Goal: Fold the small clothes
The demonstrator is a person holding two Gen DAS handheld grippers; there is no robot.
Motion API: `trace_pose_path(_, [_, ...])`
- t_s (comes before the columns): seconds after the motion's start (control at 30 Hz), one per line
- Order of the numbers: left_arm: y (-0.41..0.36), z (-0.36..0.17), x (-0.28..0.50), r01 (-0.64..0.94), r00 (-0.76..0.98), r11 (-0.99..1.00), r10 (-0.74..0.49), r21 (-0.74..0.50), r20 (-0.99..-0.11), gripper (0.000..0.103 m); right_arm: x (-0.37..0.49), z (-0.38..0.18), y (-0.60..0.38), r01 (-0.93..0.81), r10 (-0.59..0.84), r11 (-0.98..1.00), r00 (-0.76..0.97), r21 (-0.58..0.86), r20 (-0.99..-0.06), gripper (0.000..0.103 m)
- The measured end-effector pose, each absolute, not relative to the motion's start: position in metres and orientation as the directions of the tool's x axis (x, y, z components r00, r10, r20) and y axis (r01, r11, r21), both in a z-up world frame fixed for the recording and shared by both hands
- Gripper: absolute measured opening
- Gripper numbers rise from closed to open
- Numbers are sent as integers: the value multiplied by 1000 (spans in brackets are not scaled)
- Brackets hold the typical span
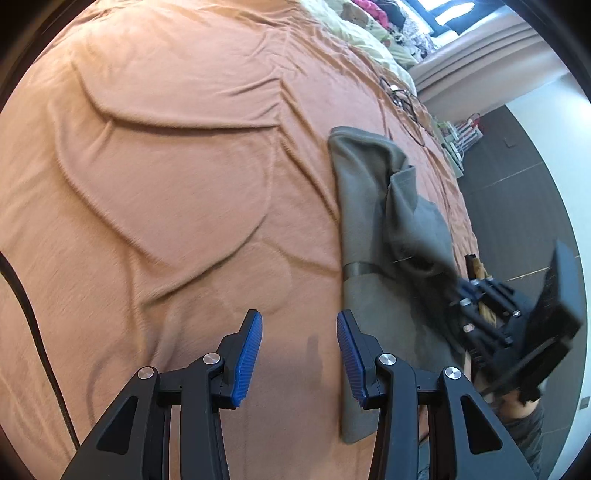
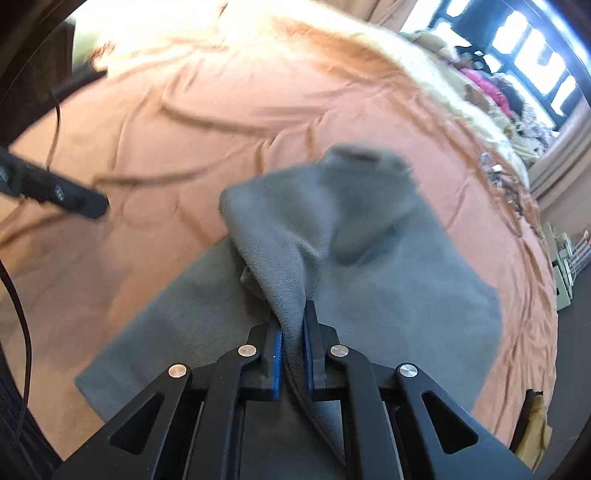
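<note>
Fold under way on the bed

Fabric sits pinched between the blue pads of our right gripper (image 2: 293, 354), a raised ridge of the grey garment (image 2: 388, 266) drawn up into the closed jaws. Our left gripper (image 1: 299, 354) stands spread with nothing between its ribbed blue pads, hovering over bare orange bedspread (image 1: 166, 192) just beside the garment's left edge.

The relation that matters to us: in the left wrist view the garment lies to the right of our open left gripper, its long axis running away from us up the bed, close along the bed's right edge. The right gripper is the one already on it, gripping about midway along its length, so the lifted part peaks there while both ends rest flat. We judge the next move carries that lifted fold across the long axis, with the left gripper well placed to pin or catch the near left edge.

The garment looks like soft, matte fleece or jersey, thick enough to hold a rounded crease; a darker band (image 1: 364, 266) crosses it. The bedspread is a short-napped orange cloth, creased in long curved wrinkles. Farther off, at the head of the bed, we make out a pale quilt (image 1: 365, 33) and a heap of mixed colourful clothes (image 1: 376, 11), too blurred to sort.
</note>
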State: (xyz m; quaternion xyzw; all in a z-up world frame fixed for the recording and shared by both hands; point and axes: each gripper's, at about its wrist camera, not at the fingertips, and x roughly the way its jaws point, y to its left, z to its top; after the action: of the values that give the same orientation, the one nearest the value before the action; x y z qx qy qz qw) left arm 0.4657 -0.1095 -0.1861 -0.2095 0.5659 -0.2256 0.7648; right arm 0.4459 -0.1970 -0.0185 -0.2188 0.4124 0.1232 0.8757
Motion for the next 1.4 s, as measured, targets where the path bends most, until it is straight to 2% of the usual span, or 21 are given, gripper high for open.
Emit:
trace_pose_path(0.37, [-157,-170,486,175,249,838,-545,-516,-800,45,458,26,-298,-235,91,967,688,-102,-720,5])
trace_pose_path(0.87, [-199,-171,519,242,241,882,-459,-404,-855,45,501,-35,-409,-37,139,988,647,151,-750,5])
trace_pose_path(0.93, [-204,-171,528,258,253,889,-440,-378,-862,45,509,-50,-423,52,98,985,611,164,-785,11])
trace_pose_path(1.0, [-209,-170,536,273,265,890,-434,-364,-861,45,508,-54,-432,111,79,977,605,183,-792,12])
trace_pose_path(1.1, [-214,-170,550,293,277,895,-415,-336,-866,45,502,-51,-441,113,145,955,628,274,-765,19])
trace_pose_path(1.4, [-215,-188,595,245,286,907,-404,-342,-869,45,517,-46,-456,32,224,946,653,322,-724,20])
